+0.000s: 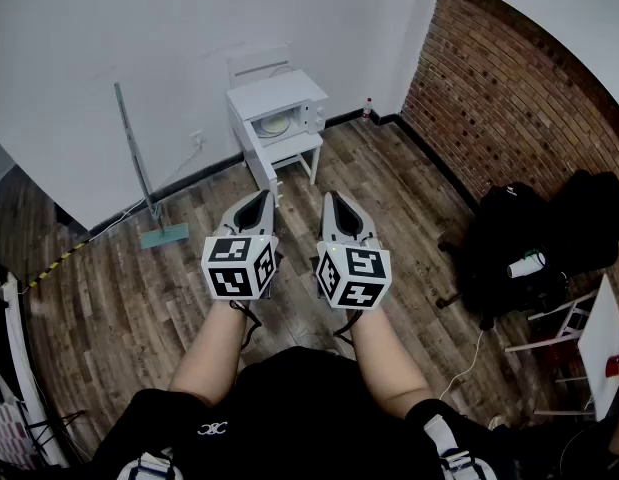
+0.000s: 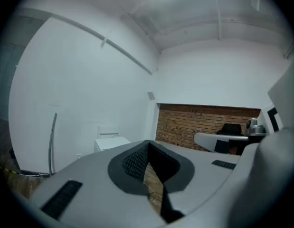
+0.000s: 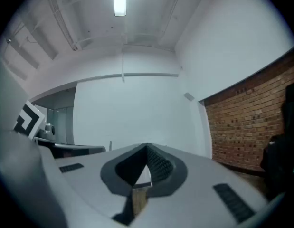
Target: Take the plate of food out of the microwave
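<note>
Far ahead in the head view, a white microwave (image 1: 279,108) stands on a small white table (image 1: 289,153) against the wall. It looks open at the front, with a pale plate (image 1: 274,124) showing inside; I cannot make out any food on it. My left gripper (image 1: 257,200) and right gripper (image 1: 334,200) are held side by side over the wooden floor, well short of the microwave. Both are shut with nothing between the jaws. The left gripper view shows its joined tips (image 2: 147,144) and the microwave (image 2: 111,144) small beyond them. The right gripper (image 3: 147,148) points at the white wall.
A long-handled mop (image 1: 139,168) leans on the wall left of the table. Black bags (image 1: 534,238) and a white folding table (image 1: 599,338) stand at the right by the brick wall (image 1: 489,88). A small bottle (image 1: 368,105) sits on the floor in the far corner.
</note>
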`<state>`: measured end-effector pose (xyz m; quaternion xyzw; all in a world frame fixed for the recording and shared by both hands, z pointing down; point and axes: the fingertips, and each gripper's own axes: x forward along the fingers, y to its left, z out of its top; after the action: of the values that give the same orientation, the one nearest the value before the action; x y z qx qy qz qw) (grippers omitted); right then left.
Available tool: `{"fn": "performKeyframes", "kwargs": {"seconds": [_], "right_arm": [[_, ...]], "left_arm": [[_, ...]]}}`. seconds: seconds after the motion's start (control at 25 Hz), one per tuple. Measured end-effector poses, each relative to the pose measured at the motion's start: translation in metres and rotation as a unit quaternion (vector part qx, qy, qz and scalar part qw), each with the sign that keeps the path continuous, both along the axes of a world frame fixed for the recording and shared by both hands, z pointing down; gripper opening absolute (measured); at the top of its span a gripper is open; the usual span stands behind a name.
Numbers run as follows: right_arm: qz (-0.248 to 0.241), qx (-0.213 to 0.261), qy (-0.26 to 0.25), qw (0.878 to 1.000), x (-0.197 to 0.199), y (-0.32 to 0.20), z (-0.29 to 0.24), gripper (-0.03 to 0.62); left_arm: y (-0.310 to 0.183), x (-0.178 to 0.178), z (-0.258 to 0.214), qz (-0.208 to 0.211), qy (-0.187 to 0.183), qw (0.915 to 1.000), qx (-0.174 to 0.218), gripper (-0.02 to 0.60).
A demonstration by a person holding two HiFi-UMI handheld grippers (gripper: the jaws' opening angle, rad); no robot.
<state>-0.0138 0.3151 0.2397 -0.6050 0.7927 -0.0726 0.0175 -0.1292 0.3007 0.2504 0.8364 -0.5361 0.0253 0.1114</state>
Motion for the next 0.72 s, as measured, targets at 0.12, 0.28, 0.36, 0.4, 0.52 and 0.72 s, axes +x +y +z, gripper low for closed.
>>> {"fn": "performKeyframes", "kwargs": {"seconds": [0.12,0.28,0.36,0.4,0.52,0.72], "right_arm": [[0.0,0.001,0.008,1.0,-0.004,0.005,0.002,0.005],[-0.002,-0.001,-0.003,1.0,-0.014,0.009,0.006,0.005],[0.002,-0.007,0.005,1.0,-0.022,0.011,0.011,0.005],[0.003,-0.009,0.01,1.0,-0.027,0.012,0.013,0.005],[0.006,-0.017,0.021,1.0,-0.043,0.013,0.02,0.005],[0.01,-0.039,0.016,0.999,-0.065,0.014,0.033,0.005]], "left_arm": [[0.007,0.001,0.002,0.006,-0.003,1.0,-0.002,-0.002],[0.012,-0.005,0.006,0.011,-0.007,0.9999,-0.008,-0.002],[0.016,-0.012,0.006,0.01,-0.014,0.9998,-0.003,0.0],[0.018,-0.016,0.005,0.01,-0.019,0.9998,0.001,0.0],[0.021,-0.027,0.003,0.014,-0.019,0.9997,0.009,0.0],[0.021,-0.047,0.008,0.028,-0.001,0.9996,0.0,0.0]]}}
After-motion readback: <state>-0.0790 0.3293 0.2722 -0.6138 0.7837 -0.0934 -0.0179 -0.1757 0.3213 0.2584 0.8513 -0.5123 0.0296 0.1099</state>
